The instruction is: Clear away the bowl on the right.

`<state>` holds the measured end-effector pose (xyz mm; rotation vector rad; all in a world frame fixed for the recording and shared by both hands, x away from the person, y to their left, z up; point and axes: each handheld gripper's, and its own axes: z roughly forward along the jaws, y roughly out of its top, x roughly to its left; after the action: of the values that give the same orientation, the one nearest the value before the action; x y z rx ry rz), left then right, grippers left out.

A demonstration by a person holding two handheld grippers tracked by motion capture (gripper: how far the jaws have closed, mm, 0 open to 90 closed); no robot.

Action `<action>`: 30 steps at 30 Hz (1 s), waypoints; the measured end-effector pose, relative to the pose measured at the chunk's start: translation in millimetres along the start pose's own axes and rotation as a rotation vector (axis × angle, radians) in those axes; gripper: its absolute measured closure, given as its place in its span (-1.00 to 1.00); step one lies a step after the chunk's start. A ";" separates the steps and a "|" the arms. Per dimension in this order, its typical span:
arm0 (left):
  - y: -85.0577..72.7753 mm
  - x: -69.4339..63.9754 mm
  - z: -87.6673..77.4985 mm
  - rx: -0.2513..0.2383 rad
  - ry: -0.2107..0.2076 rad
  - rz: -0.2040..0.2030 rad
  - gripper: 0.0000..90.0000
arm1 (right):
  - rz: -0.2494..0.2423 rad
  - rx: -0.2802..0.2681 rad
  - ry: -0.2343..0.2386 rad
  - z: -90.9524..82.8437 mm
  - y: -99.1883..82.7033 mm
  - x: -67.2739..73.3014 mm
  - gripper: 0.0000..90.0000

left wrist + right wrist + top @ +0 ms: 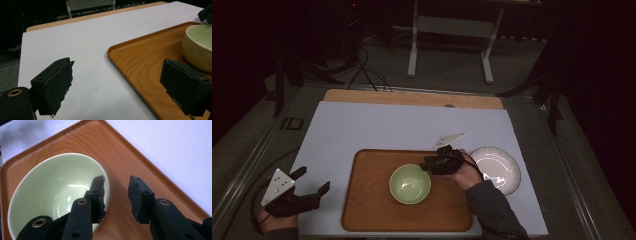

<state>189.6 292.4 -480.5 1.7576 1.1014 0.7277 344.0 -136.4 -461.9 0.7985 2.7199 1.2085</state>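
Note:
A pale green bowl stands upright and empty in the middle of a wooden tray. My right gripper hangs just above the bowl's far right rim. In the right gripper view the bowl lies under one jaw and the tray under the other; the right gripper is open and touches nothing. My left gripper rests open off the tray's left side, near the table's front corner. In the left gripper view its jaws stand wide apart, with the tray and bowl to their right.
A white plate sits on the white table cover just right of the tray, behind my right hand. The table's wooden far edge borders a dark floor with cables and a metal stand.

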 end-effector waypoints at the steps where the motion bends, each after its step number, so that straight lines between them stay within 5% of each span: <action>1: 0.0 0.0 0.0 0.000 0.000 0.000 -0.76 | 0.000 -0.007 -0.001 -3.3 -0.1 -1.1 0.44; 18: 0.0 0.0 0.0 0.001 0.001 -0.001 -0.76 | 0.039 -0.112 -0.063 -52.2 -19.9 -20.4 0.36; 30: 0.0 -0.1 -0.1 0.001 0.004 -0.001 -0.76 | 0.079 -0.220 -0.138 -88.4 -59.1 -29.3 0.22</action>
<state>189.5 292.3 -480.4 1.7566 1.1054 0.7304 321.1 -243.2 -447.0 0.9297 2.4158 1.3825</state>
